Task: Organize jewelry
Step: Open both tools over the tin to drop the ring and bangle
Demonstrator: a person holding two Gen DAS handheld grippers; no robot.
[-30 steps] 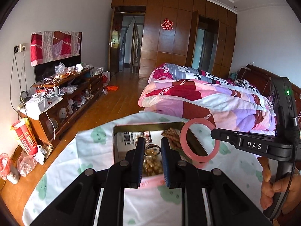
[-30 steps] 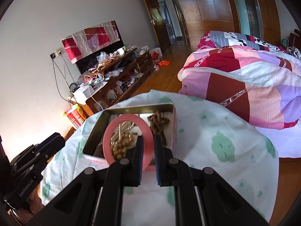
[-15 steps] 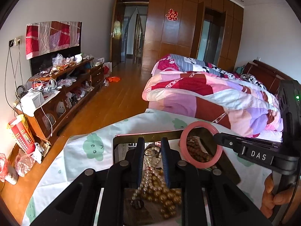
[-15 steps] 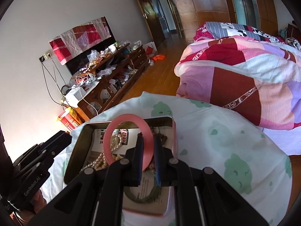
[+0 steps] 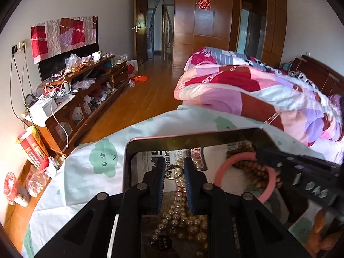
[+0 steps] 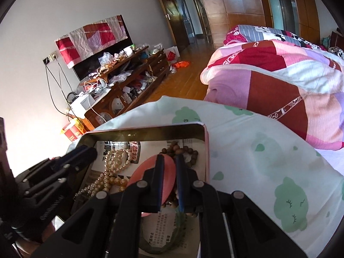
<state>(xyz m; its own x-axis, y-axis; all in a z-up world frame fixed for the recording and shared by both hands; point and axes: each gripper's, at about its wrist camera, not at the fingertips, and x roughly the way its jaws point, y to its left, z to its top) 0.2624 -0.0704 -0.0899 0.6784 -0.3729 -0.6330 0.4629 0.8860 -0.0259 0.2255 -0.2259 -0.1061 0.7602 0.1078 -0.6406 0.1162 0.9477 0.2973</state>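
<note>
An open metal tin [image 5: 193, 136] lined with newspaper sits on the cloth-covered table. My left gripper [image 5: 174, 168] is shut on a small metal ring [image 5: 174, 178], hanging low over a pearl necklace [image 5: 180, 212] in the tin. My right gripper [image 6: 169, 161] is shut on a pink bangle [image 6: 148, 176]. It holds the bangle tilted inside the tin, just above a brown wooden bead bracelet [image 6: 185, 150]. In the left wrist view the pink bangle [image 5: 221, 172] stands to the right of my fingers. The pearl necklace [image 6: 114, 167] lies in the tin's left half.
A dark green bangle [image 6: 150, 249] lies at the tin's near end. The white cloth with green prints [image 5: 96, 172] drapes over the table's edges. A bed with a patchwork quilt [image 5: 258, 90] is right, a cluttered wooden cabinet [image 5: 86, 90] left.
Both grippers have come forward and down into the tin, each still holding its piece. The bangle now sits low over the wooden beads, the ring over the pearls.
</note>
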